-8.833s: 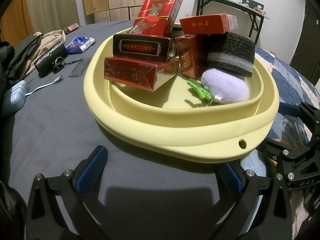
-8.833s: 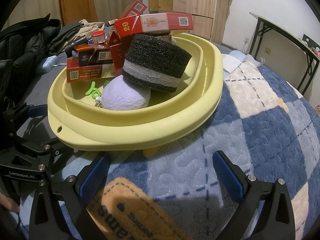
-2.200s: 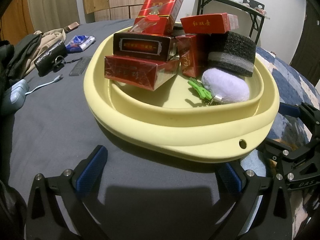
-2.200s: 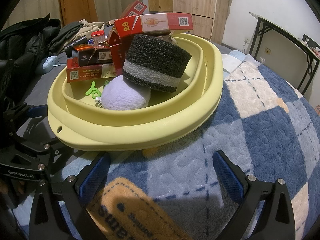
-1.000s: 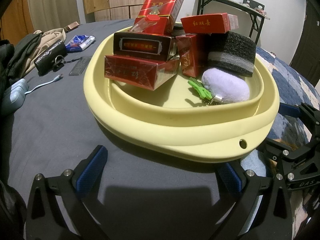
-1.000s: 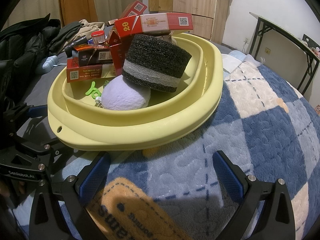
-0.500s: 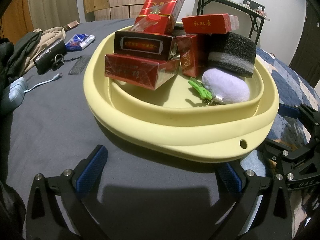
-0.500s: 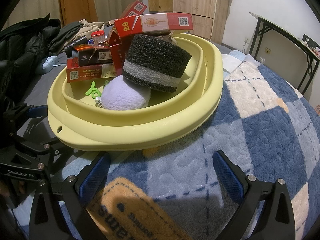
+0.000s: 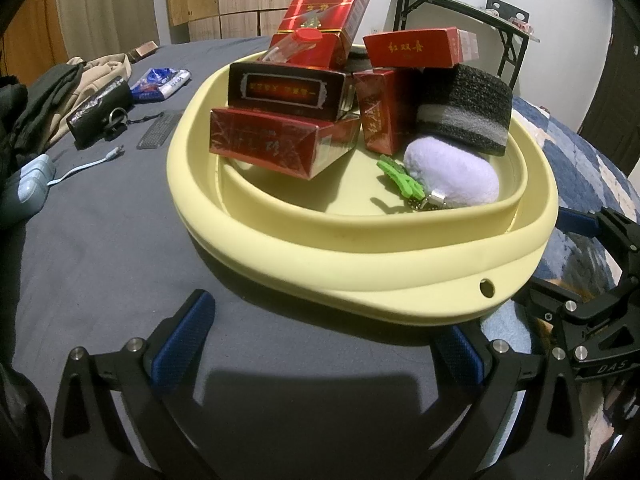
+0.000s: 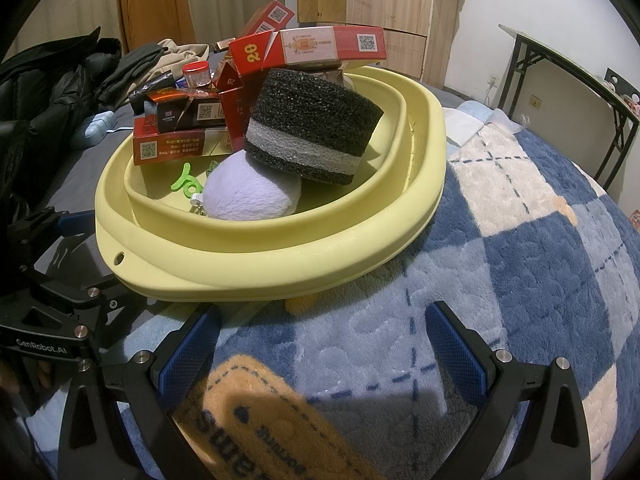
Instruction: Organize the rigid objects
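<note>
Both tools, left (image 9: 320, 344) and right (image 10: 322, 342), wait spread apart before the yellow basin (image 9: 360, 288) piled with red boxes (image 9: 280, 140); next comes picking one.

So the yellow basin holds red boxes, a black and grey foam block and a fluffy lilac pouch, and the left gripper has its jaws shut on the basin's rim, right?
Not quite. The left gripper is open and holds nothing; the left wrist view shows its jaws spread wide, just short of the yellow basin. The rest is right: red boxes, the foam block and the lilac pouch sit in the basin.
</note>
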A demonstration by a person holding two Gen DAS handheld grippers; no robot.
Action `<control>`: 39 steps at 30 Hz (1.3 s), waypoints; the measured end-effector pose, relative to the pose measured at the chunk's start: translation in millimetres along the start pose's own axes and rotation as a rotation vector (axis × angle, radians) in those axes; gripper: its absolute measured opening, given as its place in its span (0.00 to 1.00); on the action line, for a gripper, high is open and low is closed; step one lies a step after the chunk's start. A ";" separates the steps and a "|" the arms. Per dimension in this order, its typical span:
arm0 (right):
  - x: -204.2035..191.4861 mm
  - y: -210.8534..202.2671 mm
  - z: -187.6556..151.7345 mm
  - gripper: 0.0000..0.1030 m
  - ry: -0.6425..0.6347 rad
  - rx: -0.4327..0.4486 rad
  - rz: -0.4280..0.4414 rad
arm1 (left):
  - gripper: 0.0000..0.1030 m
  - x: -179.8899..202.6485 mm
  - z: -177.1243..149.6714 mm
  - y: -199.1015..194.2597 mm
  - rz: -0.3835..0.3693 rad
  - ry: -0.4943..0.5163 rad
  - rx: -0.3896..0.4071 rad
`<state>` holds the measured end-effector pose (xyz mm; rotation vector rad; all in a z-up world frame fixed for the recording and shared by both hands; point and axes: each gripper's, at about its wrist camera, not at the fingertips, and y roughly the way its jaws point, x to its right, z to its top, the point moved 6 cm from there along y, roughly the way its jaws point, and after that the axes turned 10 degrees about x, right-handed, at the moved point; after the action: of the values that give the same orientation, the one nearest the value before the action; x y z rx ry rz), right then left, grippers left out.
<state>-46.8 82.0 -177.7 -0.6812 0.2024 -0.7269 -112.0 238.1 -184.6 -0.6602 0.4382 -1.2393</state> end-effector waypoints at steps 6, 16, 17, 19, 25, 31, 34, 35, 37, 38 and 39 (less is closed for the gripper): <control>0.3 -0.3 -0.1 1.00 0.000 0.000 0.000 | 1.00 1.8 1.1 -0.5 0.012 0.013 0.001; 0.0 -0.1 0.0 1.00 0.000 0.000 0.000 | 1.00 4.3 1.2 -2.3 0.015 0.016 0.001; 0.3 -0.3 -0.2 1.00 0.000 0.000 0.000 | 1.00 4.6 1.4 -2.5 0.012 0.013 0.001; 0.0 -0.1 0.0 1.00 0.000 0.000 0.000 | 1.00 4.6 1.0 -2.8 0.010 0.010 0.001; 0.1 -0.1 -0.1 1.00 0.000 0.000 0.000 | 1.00 4.9 0.7 -3.0 0.009 0.009 0.001; 0.1 -0.1 -0.1 1.00 0.000 0.000 0.000 | 1.00 5.0 0.3 -2.9 0.007 0.006 0.002; 0.1 -0.1 -0.1 1.00 0.000 0.000 0.000 | 1.00 4.9 -0.1 -2.7 0.006 0.005 0.002; 0.2 -0.2 -0.1 1.00 0.000 0.000 0.000 | 1.00 4.9 -0.1 -2.7 0.006 0.004 0.001; 0.1 -0.2 -0.1 1.00 0.000 0.000 0.001 | 1.00 4.9 -0.1 -2.7 0.006 0.005 0.001; 0.4 -0.4 -0.2 1.00 0.000 0.000 0.000 | 1.00 5.0 -0.1 -2.7 0.006 0.005 0.001; 0.1 -0.2 -0.1 1.00 0.000 0.000 0.001 | 1.00 5.1 -0.1 -2.7 0.006 0.005 0.001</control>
<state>-46.9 81.8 -177.7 -0.6812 0.2022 -0.7261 -112.5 232.8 -182.6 -0.6546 0.4426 -1.2358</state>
